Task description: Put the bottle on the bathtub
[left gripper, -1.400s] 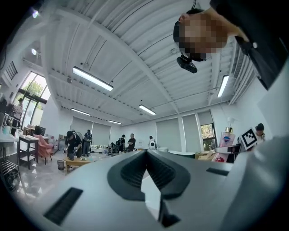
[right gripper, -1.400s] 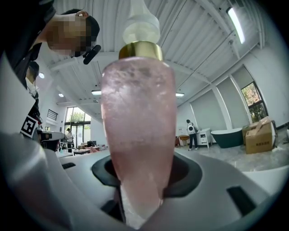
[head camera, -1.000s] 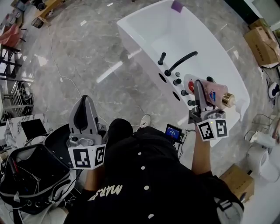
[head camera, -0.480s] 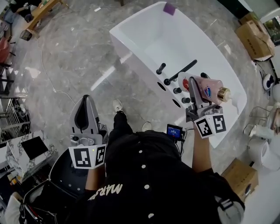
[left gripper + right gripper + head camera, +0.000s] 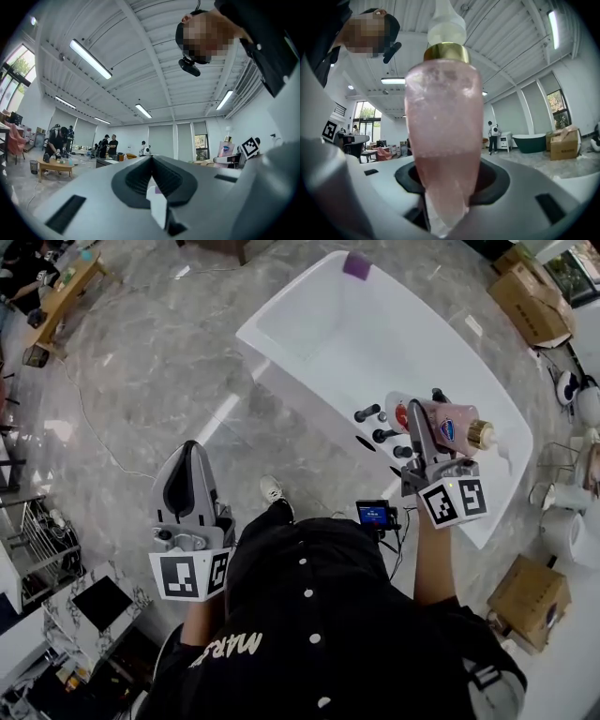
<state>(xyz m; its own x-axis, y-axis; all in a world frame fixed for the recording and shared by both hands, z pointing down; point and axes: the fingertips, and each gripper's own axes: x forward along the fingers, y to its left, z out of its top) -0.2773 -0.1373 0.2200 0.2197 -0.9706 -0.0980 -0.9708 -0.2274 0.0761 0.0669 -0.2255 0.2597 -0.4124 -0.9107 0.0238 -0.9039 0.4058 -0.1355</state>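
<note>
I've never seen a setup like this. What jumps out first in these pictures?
A big white bathtub fills the upper middle of the head view, on a grey marble floor. The right gripper clamps a pink bottle with a gold collar, seen over the tub's near rim by black taps. The left gripper is shut and empty at lower left.

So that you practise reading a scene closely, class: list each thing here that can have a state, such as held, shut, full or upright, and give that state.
Pink pump bottle: upright, part full, pump cap on, held in the air by its base.
Right tongs: shut on the pink pump bottle.
Left tongs: shut, nothing between them.
Bathtub: no water seen in it.
</note>
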